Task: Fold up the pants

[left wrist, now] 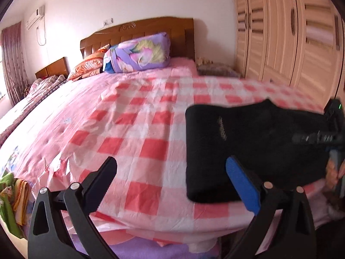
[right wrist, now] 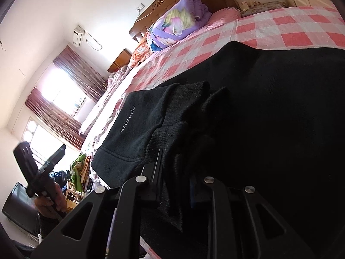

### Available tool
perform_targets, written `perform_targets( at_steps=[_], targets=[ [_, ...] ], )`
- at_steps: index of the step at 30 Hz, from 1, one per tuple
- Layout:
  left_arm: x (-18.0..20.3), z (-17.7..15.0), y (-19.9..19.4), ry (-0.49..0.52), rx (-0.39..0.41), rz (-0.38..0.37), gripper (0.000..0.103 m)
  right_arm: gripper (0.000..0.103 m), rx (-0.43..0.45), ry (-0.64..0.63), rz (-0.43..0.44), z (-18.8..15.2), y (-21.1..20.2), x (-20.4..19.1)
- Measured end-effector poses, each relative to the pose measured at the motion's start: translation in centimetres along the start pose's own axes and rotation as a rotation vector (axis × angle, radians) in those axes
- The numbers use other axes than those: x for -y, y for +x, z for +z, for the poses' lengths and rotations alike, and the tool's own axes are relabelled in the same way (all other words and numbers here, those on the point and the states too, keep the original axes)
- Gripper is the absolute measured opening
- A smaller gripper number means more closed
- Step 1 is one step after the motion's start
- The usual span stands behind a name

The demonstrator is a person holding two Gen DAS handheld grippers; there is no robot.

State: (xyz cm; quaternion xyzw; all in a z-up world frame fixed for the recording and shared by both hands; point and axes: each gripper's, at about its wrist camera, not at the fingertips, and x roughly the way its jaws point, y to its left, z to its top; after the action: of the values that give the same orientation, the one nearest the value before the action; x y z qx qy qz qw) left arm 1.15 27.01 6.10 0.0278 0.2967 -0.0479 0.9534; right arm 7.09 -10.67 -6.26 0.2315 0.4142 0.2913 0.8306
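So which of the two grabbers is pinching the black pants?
The right gripper: its jaws are clamped on bunched black fabric of the folded black pants. The left gripper is open, with only the pink checked bedsheet showing between its fingers.

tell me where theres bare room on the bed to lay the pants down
Free: the checked sheet from the black pants leftward, up to the purple quilt and orange pillow at the headboard. Crowded: the right edge under the pants, and the clothes pile by the near left corner.
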Motion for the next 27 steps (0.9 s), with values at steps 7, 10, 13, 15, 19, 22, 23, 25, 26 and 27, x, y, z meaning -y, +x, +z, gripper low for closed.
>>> perform_targets(
  at_steps=[7, 10, 13, 15, 19, 22, 23, 25, 26, 27],
  targets=[
    [5.9, 6.9, 7.2, -0.070, -0.069, -0.143, 0.101, 0.061, 0.049, 0.000, -0.147, 0.0, -2.7, 0.1],
    [7.7, 7.8, 12.2, -0.078, -0.163, -0.175, 0.101, 0.061, 0.131, -0.124, -0.164, 0.2, -4.6, -2.5],
    [8.8, 8.5, 16.2, -0.046, -0.198, -0.174, 0.101, 0.062, 0.104, -0.263, -0.122, 0.1, -3.1, -5.9],
    [8.9, 7.9, 18.8, -0.039, -0.260, -0.135, 0.101, 0.062, 0.054, -0.338, -0.119, -0.3, -0.9, -7.5],
    [6.2, 4.6, 22.6, -0.055, -0.370, -0.045, 0.102, 0.063, -0.052, -0.344, -0.178, -1.2, 2.8, -6.3],
    [2.5, 3.9, 22.9, -0.253, -0.383, -0.161, 0.102, 0.063, -0.058, -0.344, -0.153, -1.3, 2.5, -5.6],
    [2.0, 3.8, 23.0, -0.278, -0.380, -0.152, 0.102, 0.063, -0.061, -0.331, -0.138, -1.2, 2.4, -5.3],
    [1.9, 3.7, 23.3, -0.291, -0.382, -0.165, 0.102, 0.063, -0.061, -0.315, -0.114, -1.2, 2.2, -4.8],
    [2.1, 3.7, 23.4, -0.283, -0.388, -0.150, 0.102, 0.063, -0.064, -0.304, -0.104, -1.1, 1.9, -4.6],
    [2.4, 3.8, 23.4, -0.271, -0.387, -0.130, 0.102, 0.063, -0.062, -0.292, -0.100, -0.9, 1.4, -4.5]
  ],
)
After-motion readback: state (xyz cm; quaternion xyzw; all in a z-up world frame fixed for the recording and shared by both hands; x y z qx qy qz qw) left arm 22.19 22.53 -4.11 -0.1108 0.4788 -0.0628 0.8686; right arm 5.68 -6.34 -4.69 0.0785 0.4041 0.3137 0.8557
